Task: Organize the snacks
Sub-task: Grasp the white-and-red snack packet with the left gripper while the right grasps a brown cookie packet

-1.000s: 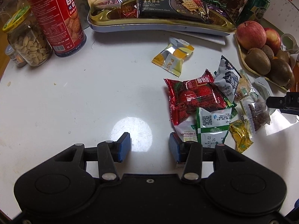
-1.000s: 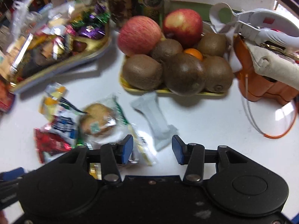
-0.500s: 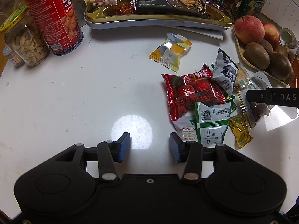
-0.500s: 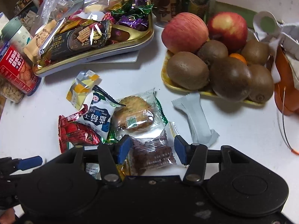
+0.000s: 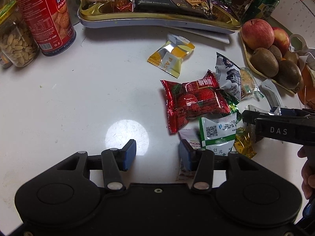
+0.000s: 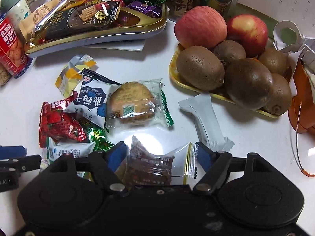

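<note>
In the left wrist view, your left tool (image 5: 156,155) is hanging over the white counter (image 5: 78,98) with its blue pads spread, and its jaws are opening a little at this moment. Only bare counter is lying between the pads. Just ahead of the right pad, the white and green packet (image 5: 216,135) is resting on a white sachet (image 5: 189,143), and that sachet is reaching beside the right pad. Farther ahead the red strawberry packet (image 5: 193,100) is lying, and beyond it the yellow and silver packet (image 5: 171,56). Far ahead the gold tray (image 5: 157,17) is carrying many snacks. To the far left of the tool the red can (image 5: 47,17) and the jar of peanuts (image 5: 15,45) are standing. Your right tool (image 5: 256,116) is coming in from the right, over the loose packets.

In the right wrist view, your right tool (image 6: 160,155) is opening its jaws wide. The clear packet of dark snack (image 6: 151,167) is lying between the pads, and I cannot tell whether the pads are touching it. Ahead of the tool the round biscuit packet (image 6: 132,104) is lying, with the blue and white packet (image 6: 92,102) touching it on the left. Ahead and to the right the plain white wrapper (image 6: 206,122) is lying near the yellow fruit tray (image 6: 173,74) with apples and kiwis.
</note>
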### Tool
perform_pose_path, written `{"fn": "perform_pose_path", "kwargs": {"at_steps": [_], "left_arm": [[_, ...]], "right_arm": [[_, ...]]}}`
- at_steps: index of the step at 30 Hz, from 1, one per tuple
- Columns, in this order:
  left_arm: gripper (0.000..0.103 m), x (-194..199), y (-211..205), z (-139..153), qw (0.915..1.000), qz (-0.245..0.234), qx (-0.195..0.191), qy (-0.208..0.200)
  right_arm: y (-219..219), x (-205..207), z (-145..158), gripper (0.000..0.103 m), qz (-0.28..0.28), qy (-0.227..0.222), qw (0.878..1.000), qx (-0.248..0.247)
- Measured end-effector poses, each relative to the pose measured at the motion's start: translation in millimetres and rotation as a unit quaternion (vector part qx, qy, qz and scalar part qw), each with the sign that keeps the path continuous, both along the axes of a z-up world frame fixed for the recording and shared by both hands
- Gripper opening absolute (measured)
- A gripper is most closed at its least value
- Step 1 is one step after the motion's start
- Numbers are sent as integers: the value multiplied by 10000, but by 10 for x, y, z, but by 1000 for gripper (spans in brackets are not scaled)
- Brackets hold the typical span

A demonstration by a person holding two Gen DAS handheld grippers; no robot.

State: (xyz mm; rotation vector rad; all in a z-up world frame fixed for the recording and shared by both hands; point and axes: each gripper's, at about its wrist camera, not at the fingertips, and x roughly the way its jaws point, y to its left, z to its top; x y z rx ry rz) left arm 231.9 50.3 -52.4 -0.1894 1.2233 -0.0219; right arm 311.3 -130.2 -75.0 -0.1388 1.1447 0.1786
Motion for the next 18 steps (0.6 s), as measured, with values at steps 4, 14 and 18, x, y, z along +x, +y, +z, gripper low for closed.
{"fn": "perform_pose_path", "kwargs": {"at_steps": [4, 14, 18], "left_arm": [[54, -38, -100, 131, 9996, -266, -102, -72], [57, -10, -492, 37, 9949, -960, 157, 282], [57, -25, -617, 0, 9906, -1273, 443, 233]], "right_arm": [[-37, -10, -3, 79, -85, 38, 10000, 4], [-114, -53, 14, 80, -127, 50, 9999, 41], [-147, -62, 11, 81, -86, 24, 9999, 58]]}}
